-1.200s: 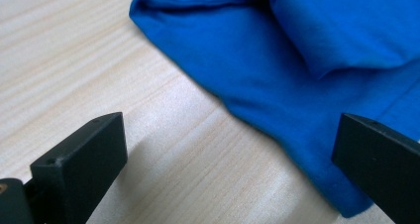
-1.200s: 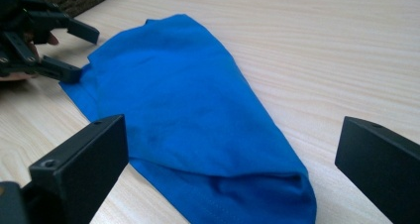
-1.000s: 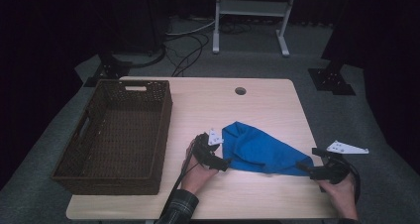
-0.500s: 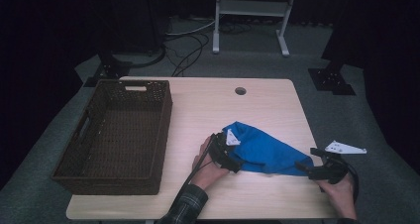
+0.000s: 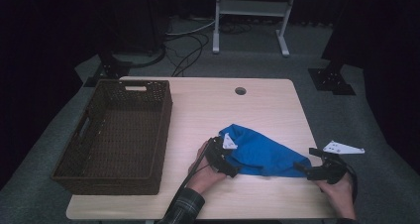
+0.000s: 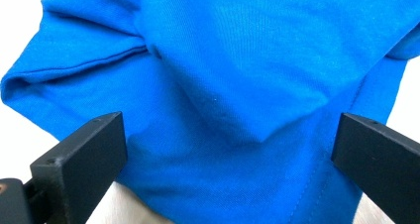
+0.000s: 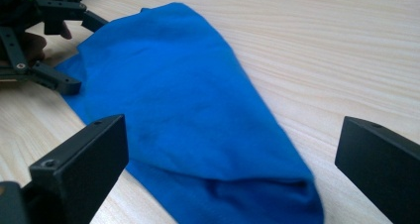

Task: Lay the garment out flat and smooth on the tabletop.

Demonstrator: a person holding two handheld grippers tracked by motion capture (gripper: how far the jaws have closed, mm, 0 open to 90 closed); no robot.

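Blue cloth [image 5: 265,154] lay on counter [image 5: 267,105], no writing seen. Left gripper [image 5: 229,160] fingers spread wide over cloth. Right gripper [image 5: 308,170] fingers spread, holding nothing.

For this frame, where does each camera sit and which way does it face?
High view: above the person's side, looking forward and down on the table, basket and blue cloth; both hands and forearms show.
Left gripper view: rides the left gripper, facing the cloth close up between open jaws.
Right gripper view: rides the right gripper, looking along the cloth toward the left gripper.
All three views share the cloth.
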